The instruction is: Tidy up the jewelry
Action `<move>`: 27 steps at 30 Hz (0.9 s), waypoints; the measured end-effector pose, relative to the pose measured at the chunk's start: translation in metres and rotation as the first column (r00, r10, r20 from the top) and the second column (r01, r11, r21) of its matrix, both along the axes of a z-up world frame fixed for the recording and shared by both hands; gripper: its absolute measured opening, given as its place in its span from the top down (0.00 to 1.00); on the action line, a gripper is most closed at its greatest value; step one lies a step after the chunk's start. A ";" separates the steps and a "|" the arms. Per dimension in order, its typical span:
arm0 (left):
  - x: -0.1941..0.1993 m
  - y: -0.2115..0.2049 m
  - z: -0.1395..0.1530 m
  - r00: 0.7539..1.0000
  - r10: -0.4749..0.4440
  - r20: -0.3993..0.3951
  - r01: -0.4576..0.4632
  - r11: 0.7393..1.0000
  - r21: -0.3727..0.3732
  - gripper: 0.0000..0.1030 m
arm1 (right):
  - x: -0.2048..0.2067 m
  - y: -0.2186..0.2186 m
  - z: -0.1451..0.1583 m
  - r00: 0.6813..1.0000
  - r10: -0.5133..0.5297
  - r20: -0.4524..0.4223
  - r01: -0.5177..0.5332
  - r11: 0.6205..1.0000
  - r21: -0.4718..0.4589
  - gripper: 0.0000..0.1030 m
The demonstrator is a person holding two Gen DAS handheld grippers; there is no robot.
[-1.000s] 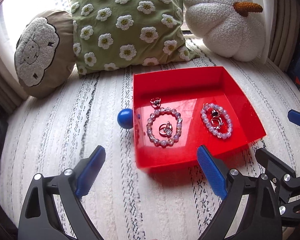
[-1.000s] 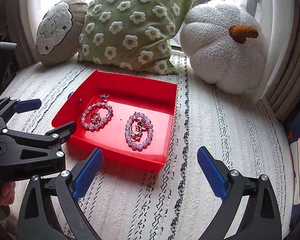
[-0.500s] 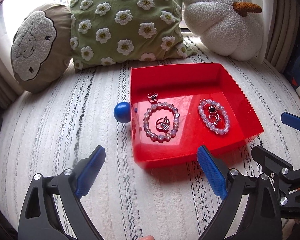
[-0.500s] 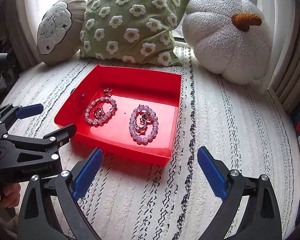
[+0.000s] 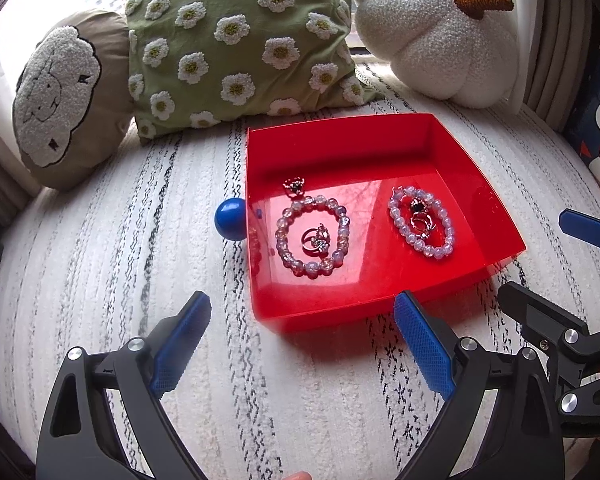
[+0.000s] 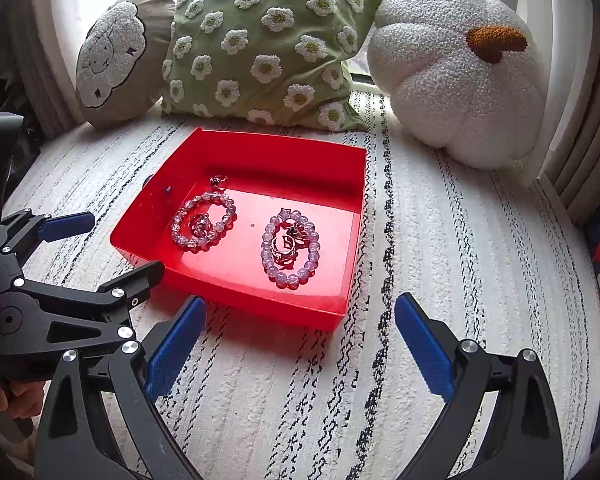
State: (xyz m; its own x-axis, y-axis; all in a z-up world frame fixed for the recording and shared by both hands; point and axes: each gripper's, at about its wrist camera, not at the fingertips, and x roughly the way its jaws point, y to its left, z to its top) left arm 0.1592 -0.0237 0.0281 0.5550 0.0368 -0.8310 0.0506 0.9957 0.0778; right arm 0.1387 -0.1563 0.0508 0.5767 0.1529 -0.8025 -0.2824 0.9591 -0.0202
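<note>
**Both tools empty, short of the tray**

My left tool (image 5: pixel 302 344) hangs wide open, nothing between its blue pads. My right tool (image 6: pixel 300 344) likewise: spread wide, empty. Both hover above the striped white cover, just short of the red tray (image 5: pixel 420 136).

In the tray: a beaded bracelet (image 5: pixel 311 236) on the left with rings (image 5: pixel 316 238) inside its loop and a small dark-stoned piece (image 5: pixel 294 185) just beyond it; a second bracelet (image 5: pixel 422 222) on the right, ringing more small pieces. A blue ball (image 5: pixel 230 218) touches the tray's outer left wall.

Step, as I judge it: approach, no pick begun. The next move needs a low, narrow pinch on one small item.

Hard to make out: how many rings lie inside each loop. The cushions behind are cut off at the top.
</note>
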 end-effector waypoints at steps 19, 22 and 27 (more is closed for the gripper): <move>0.000 -0.001 0.000 1.000 -0.005 -0.005 0.005 1.000 0.006 0.13 | 0.000 -0.001 0.001 1.000 0.001 0.001 -0.001 1.000 0.001 0.09; 0.000 -0.001 0.000 1.000 -0.006 -0.005 0.006 1.000 0.002 0.13 | 0.000 -0.001 0.001 1.000 0.002 0.002 -0.002 1.000 0.001 0.09; 0.000 -0.001 0.000 1.000 -0.005 -0.003 0.005 1.000 0.004 0.13 | 0.000 -0.001 0.002 1.000 0.002 0.002 -0.002 1.000 0.001 0.09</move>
State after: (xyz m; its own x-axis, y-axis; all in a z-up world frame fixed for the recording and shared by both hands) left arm 0.1589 -0.0247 0.0283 0.5527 0.0373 -0.8325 0.0557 0.9951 0.0816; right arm 0.1390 -0.1577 0.0525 0.5783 0.1547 -0.8011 -0.2844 0.9585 -0.0202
